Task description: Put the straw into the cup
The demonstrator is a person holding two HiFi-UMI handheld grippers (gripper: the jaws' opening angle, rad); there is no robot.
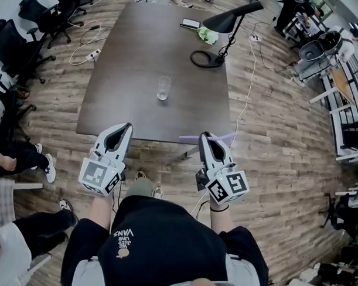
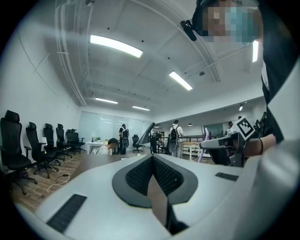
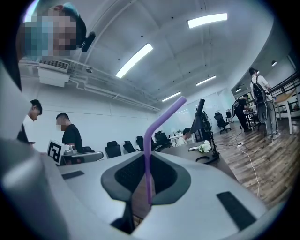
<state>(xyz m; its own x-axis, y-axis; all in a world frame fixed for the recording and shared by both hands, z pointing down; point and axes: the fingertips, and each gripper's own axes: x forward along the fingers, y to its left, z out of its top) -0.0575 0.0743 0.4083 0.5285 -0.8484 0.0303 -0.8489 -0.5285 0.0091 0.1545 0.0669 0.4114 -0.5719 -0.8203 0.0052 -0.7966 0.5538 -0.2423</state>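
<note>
With the right gripper [image 1: 206, 137] clenched on the straw [image 1: 188, 137] held crosswise, its tip could miss or topple the light cup [image 1: 163, 88], which the closed, empty left gripper [image 1: 123, 130] isn't steadying.

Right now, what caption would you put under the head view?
Right gripper holds a purple straw by the table; a clear cup stands on it.

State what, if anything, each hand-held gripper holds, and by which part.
Right hand-held gripper: purple bendy straw, by its straight section below the bend. Left hand-held gripper: nothing.
</note>
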